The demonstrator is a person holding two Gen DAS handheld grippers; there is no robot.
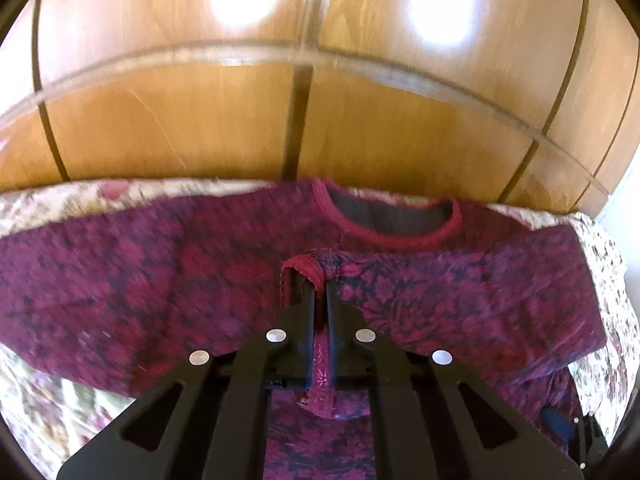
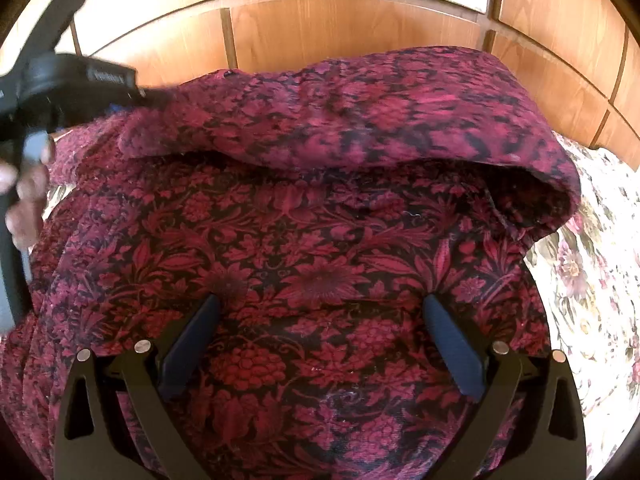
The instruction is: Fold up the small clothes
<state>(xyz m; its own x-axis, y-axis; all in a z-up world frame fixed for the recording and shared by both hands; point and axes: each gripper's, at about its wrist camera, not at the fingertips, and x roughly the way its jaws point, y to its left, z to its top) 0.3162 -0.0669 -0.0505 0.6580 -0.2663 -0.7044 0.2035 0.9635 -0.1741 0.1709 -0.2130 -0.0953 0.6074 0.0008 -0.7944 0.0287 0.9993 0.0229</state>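
Maroon floral top [image 1: 440, 292] pinched by left hand-held gripper [image 1: 320, 292]; right hand-held gripper [image 2: 320, 312] spread wide, no legible writing.

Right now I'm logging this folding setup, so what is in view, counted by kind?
Garments: 1, the maroon floral top
Grippers: 2, the left gripper shut on the top's red-trimmed edge, the right gripper open above it
Bedspreads: 1, the floral bedspread
Total: 4

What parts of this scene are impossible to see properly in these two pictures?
- Left wrist view: the top is motion-blurred on its left half; its lower part is hidden behind the left gripper.
- Right wrist view: the folded-over flap hides what is beneath it; the hem is cut off by the bottom edge, behind the right gripper.
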